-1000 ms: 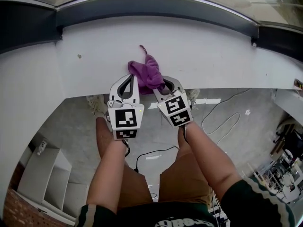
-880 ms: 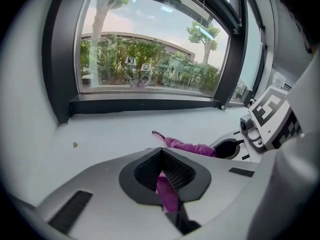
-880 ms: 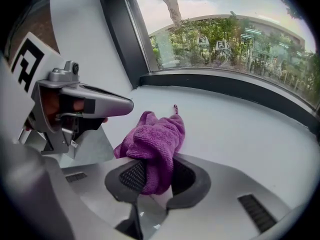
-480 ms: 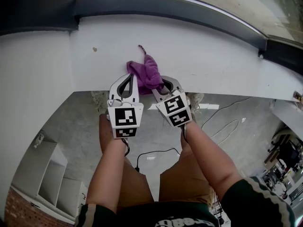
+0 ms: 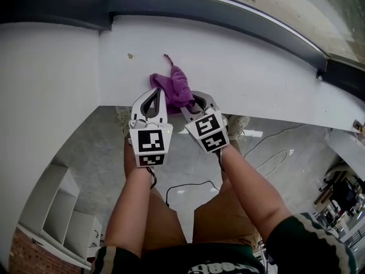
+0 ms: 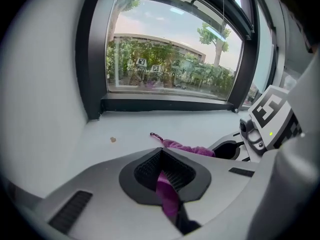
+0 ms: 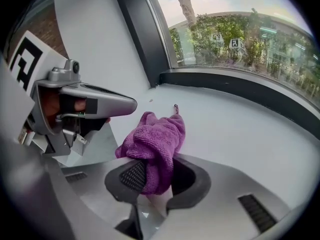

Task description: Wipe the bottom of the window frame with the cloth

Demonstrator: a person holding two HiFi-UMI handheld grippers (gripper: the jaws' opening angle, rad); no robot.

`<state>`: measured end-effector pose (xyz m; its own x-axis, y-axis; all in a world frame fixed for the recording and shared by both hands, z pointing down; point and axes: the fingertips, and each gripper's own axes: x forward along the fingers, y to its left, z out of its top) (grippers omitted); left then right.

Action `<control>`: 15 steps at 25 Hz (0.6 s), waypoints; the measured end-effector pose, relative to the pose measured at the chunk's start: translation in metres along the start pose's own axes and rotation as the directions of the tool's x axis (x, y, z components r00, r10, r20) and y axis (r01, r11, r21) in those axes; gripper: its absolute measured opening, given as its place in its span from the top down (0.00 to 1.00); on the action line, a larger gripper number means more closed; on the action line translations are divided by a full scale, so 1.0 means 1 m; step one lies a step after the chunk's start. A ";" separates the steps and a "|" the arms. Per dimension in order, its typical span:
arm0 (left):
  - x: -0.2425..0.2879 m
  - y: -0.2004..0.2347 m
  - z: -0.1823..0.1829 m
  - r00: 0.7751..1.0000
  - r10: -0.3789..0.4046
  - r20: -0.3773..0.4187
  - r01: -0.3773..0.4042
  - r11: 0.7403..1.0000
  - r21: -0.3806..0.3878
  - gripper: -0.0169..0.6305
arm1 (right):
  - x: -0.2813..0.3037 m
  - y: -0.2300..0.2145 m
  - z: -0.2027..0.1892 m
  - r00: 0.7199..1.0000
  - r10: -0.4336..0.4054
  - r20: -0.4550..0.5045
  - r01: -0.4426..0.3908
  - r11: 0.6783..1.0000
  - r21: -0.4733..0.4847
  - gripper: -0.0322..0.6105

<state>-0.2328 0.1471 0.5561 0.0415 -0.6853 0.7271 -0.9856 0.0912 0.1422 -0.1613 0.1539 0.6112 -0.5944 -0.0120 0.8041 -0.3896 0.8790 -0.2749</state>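
1 dark window frame (image 5: 228,10) runs beyond the white sill (image 5: 268,67), where the purple cloth (image 5: 174,87) lies bunched near the front edge. The left gripper (image 5: 155,93) is closed on a thin strip of it, and the right gripper (image 5: 193,100) is clamped on a thick fold. Pulled apart, the strip may slip free; the wad might miss the small speck (image 5: 130,56), possibly dirt.

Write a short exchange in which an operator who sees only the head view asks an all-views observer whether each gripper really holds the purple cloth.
Operator: Is the left gripper gripping the cloth?
Observer: Yes. The left gripper view shows a thin purple strip pinched between its shut jaws.
Operator: And the right gripper?
Observer: Its own view shows a thick fold of cloth clamped between its jaws.
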 end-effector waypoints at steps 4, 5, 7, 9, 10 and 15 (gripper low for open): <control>-0.005 0.014 -0.004 1.000 0.020 0.000 -0.020 1.000 -0.010 0.96 | 0.010 0.010 0.009 1.000 0.019 0.005 -0.019 1.000 -0.017 0.79; -0.006 0.018 -0.004 1.000 0.025 0.000 -0.025 1.000 -0.011 0.96 | 0.012 0.012 0.011 1.000 0.022 0.006 -0.022 1.000 -0.021 0.79; -0.008 0.025 -0.006 0.999 0.034 0.001 -0.034 0.999 -0.015 0.96 | 0.016 0.017 0.016 1.000 0.026 0.008 -0.026 0.999 -0.029 0.79; -0.010 0.032 -0.007 0.999 0.042 0.002 -0.042 0.999 -0.022 0.96 | 0.020 0.021 0.019 0.999 0.032 0.011 -0.031 0.999 -0.033 0.79; -0.011 0.035 -0.007 0.999 0.047 0.003 -0.047 0.999 -0.026 0.96 | 0.022 0.023 0.021 0.999 0.035 0.012 -0.034 0.999 -0.034 0.79; -0.019 0.058 -0.013 0.996 0.086 0.003 -0.086 0.995 -0.051 0.96 | 0.033 0.037 0.033 0.998 0.056 0.016 -0.055 0.997 -0.048 0.79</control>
<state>-0.2887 0.1748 0.5587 -0.0443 -0.6768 0.7349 -0.9760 0.1863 0.1128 -0.2183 0.1700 0.6102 -0.6260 0.0295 0.7793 -0.3221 0.9003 -0.2929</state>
